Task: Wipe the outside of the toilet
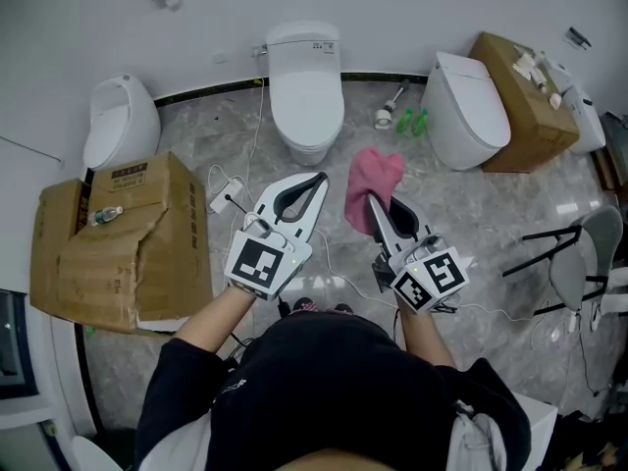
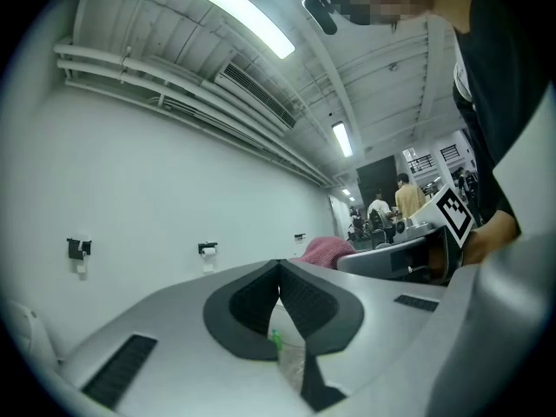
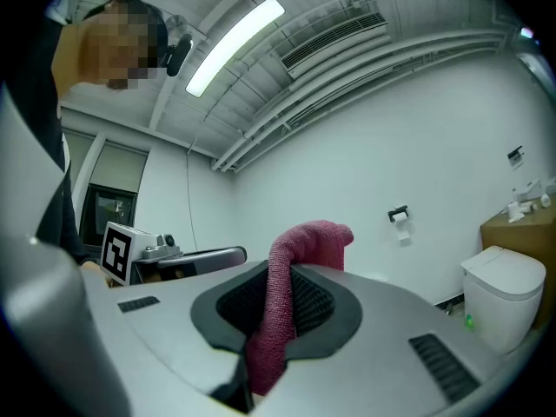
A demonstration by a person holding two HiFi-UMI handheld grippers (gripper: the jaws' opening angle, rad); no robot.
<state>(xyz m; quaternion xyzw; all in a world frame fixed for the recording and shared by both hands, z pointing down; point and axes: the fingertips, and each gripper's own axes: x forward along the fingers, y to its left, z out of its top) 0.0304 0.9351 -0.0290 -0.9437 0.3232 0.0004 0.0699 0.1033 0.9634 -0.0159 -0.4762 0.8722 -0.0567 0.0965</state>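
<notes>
well ahead of both gripper tips, against the wall: a white glazed ceramic toilet [image 1: 306,91], lid down, smooth, rounded and glossy. no contact with it, so wiping judged not yet begun. whole outside left to do: lid, cistern top, bowl sides, foot. only the taking up of a cloth looks done.

clamped in the right gripper [image 1: 373,202]: a pink terry cloth [image 1: 373,175], soft, nubbly and limp. pinched between black ribbed pads [image 3: 317,304], bunched in a fold above the tips, hanging forward toward the toilet.

just left of that, the left gripper [image 1: 319,180]: tips pressed together on nothing, only a narrow slit behind them. smooth pale grey plastic shell, dark textured lining round the mouth.

beneath both, grey marbled floor tiles [image 1: 471,214], polished enough to throw reflections. farther out to the left of the left gripper, a torn brown cardboard box [image 1: 118,243], creased and sagging at the flaps.
</notes>
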